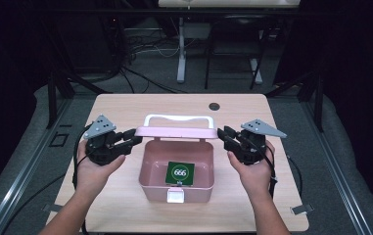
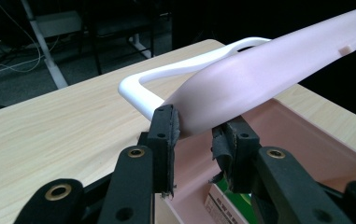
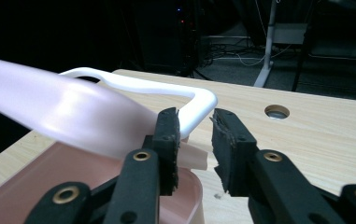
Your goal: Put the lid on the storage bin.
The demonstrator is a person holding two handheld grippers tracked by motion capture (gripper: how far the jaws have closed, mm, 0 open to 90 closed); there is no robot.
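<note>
A pink box [image 1: 146,169] stands open mid-table, its lid [image 1: 179,132] swung up at the back with a white handle [image 1: 179,117] on top. A green card marked 666 [image 1: 179,172] lies inside. My left gripper [image 1: 136,138] is at the lid's left end. In the left gripper view it [image 2: 195,126] is open, and the lid's corner [image 2: 259,70] reaches into the gap and touches one pad. My right gripper [image 1: 221,133] is at the lid's right end. In the right gripper view it [image 3: 195,123] is open, with the lid [image 3: 63,112] beside one jaw and the handle [image 3: 199,100] behind the gap.
A white latch [image 1: 175,196] hangs on the box's front wall. The wooden table has a round hole [image 1: 214,105] near its far edge. Desk legs and cables stand on the floor beyond the table.
</note>
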